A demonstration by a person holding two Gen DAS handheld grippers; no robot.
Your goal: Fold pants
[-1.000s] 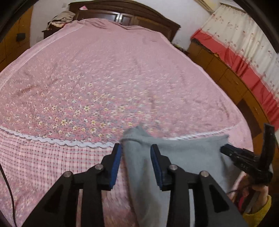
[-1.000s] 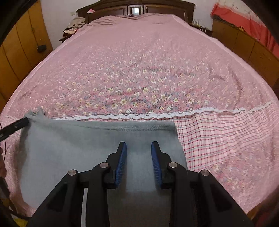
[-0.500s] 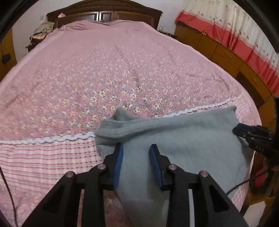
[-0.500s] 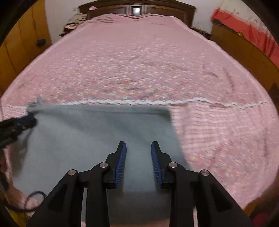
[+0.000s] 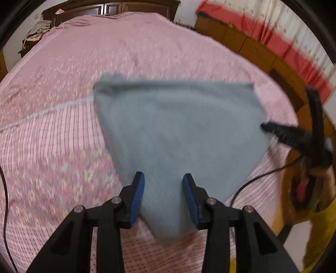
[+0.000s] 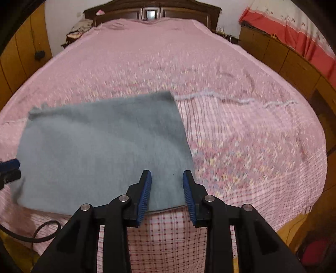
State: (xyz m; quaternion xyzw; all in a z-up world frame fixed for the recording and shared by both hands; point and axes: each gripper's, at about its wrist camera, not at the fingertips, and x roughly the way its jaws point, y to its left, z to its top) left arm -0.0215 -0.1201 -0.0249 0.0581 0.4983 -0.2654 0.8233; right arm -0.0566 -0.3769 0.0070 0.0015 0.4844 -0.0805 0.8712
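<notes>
Both grippers, left (image 5: pixel 163 192) and right (image 6: pixel 167 189), opening, jaws apart over soft, limp grey pants (image 5: pixel 178 130); grip corners at twelve o'clock.

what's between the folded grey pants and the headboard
Only bare pink floral bedspread separates the grey pants from the headboard; the right wrist view shows it.

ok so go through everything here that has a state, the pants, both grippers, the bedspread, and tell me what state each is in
gray pants: folded to a flat panel, lying on the bed.
left gripper: jaws opening, pants' near corner between them, pads not visibly pressing.
right gripper: jaws opening, pants' near edge between them, no clamp visible.
pink bedspread: spread flat, mildly wrinkled.
curtain: hanging drawn.
</notes>
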